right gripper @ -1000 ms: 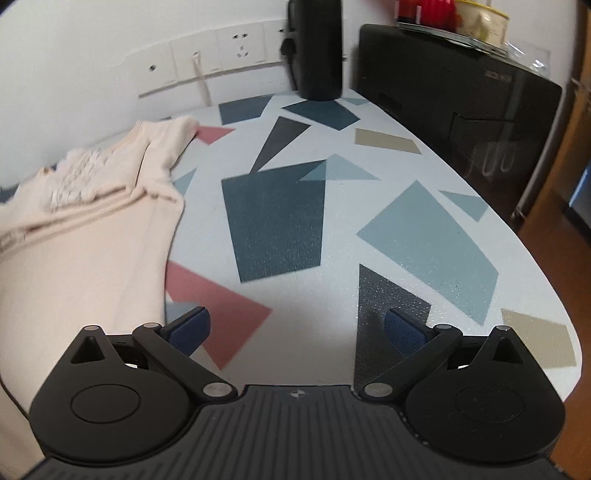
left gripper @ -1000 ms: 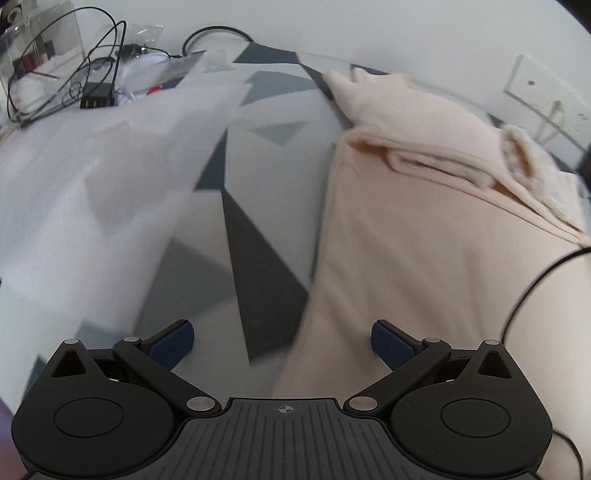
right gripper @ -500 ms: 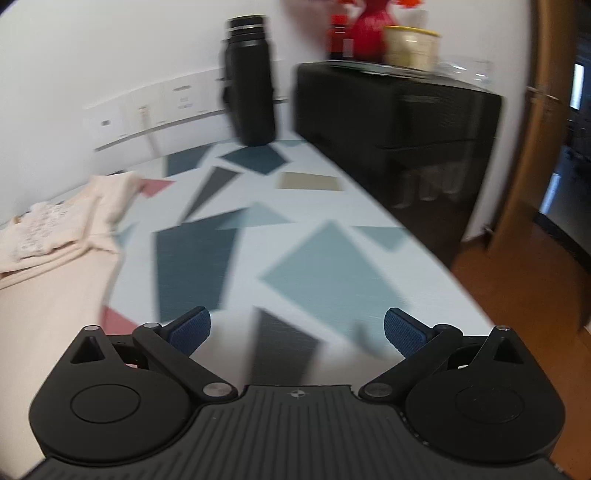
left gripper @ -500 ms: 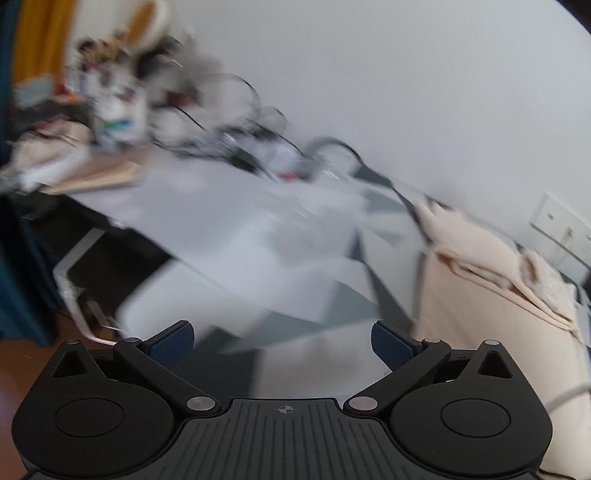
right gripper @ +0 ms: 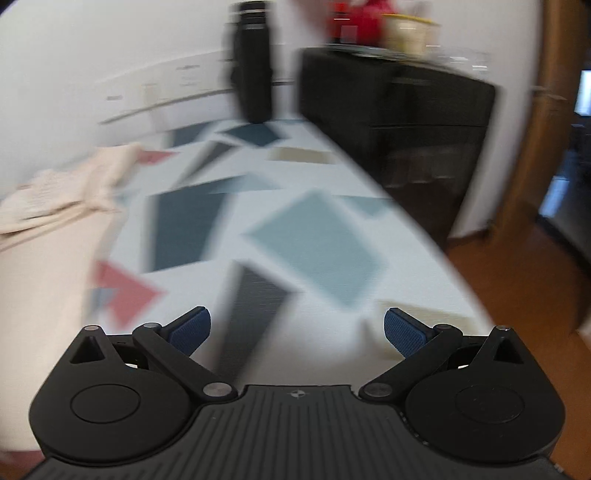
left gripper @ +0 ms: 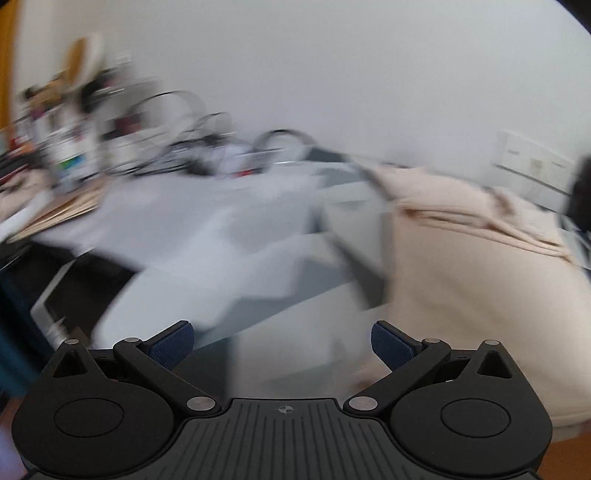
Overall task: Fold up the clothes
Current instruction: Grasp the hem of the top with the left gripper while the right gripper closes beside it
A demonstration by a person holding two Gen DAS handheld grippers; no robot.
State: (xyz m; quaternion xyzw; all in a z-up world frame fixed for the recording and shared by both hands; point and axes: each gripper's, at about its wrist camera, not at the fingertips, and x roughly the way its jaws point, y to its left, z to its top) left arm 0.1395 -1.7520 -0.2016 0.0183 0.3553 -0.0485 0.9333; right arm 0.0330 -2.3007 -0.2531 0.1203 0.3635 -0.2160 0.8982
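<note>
A table point(right gripper: 325, 240) covered with a pale cloth printed in blue, grey, red and tan angular shapes is seen in both views. A tall black bottle point(right gripper: 255, 62) is stood at its far end against the white wall, beside a row of wall sockets point(right gripper: 162, 92). A black cabinet point(right gripper: 406, 122) is placed just beside the table, with a red object point(right gripper: 354, 18) and a pale container point(right gripper: 410, 29) on top. Blurred cables point(left gripper: 207, 144) are heaped at the other end.

A cream garment point(left gripper: 469, 266) lies on the geometric-patterned table point(right gripper: 310, 240), beside cables point(left gripper: 207, 147).
</note>
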